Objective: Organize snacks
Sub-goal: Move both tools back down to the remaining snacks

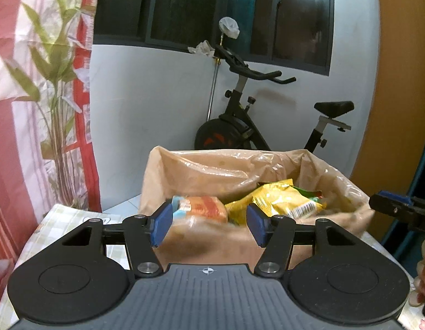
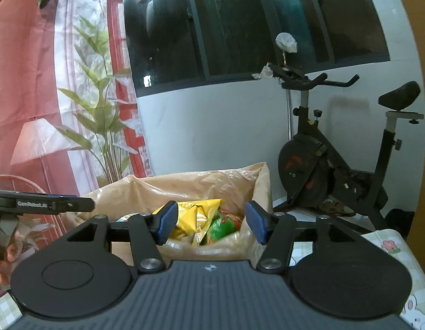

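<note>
Low in the middle of both wrist views stands a box (image 1: pixel 201 247) lined with a tan plastic bag (image 1: pixel 212 170), and the snacks lie inside it. Seen from the left wrist, the left gripper (image 1: pixel 208 224) sits at the box's near rim with its blue pads parted and nothing pinched between them; behind the gap lies an orange pack (image 1: pixel 204 206), and to its right a yellow bag (image 1: pixel 283 200) with a barcode label. At the right edge of that view the right gripper (image 1: pixel 399 209) pokes in beside the box. Seen from the right wrist, the right gripper (image 2: pixel 211 224) also stands parted and empty at the box's near side, with the yellow bag (image 2: pixel 196 214) and a green pack (image 2: pixel 222 227) showing through the gap. At the left edge the left gripper (image 2: pixel 47 205) reaches in level, with a hand (image 2: pixel 3 258) under it. The box rests on a table (image 2: pixel 388 247) covered in a pale checked cloth. Behind, at the right, stands an exercise bike (image 2: pixel 322 165) against a white wall, below a dark window (image 1: pixel 212 13); a red curtain (image 2: pixel 33 82) printed with green leaves fills the left.
</note>
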### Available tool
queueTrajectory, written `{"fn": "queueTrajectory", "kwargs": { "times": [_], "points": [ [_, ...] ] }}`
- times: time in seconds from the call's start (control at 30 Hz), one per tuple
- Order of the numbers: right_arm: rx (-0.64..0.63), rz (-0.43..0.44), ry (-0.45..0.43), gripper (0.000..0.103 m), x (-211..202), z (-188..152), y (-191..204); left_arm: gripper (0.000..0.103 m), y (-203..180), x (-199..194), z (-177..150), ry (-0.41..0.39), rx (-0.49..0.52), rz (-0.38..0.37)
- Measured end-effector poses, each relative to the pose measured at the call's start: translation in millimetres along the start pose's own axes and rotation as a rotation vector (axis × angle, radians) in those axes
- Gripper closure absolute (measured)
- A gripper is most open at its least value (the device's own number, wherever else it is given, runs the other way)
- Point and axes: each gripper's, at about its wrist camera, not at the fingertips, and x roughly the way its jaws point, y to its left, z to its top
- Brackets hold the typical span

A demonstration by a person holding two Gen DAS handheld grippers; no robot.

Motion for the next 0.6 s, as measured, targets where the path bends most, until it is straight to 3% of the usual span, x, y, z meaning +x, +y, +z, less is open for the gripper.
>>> {"fn": "queueTrajectory", "kwargs": {
  "times": [0.3,0.6],
  "points": [
    [-0.026,-0.03,-0.025,0.045,-37.5,-42.5,12.3,0.039,3.1,-28.8,-39.6,0.027,-0.049,-0.008],
    [-0.013,-0.044,0.053,0.045,-42.8,-89.3,12.9,0.039,-6.3,4.6,-91.4,0.178,-0.087,-0.027]
  ]
}}
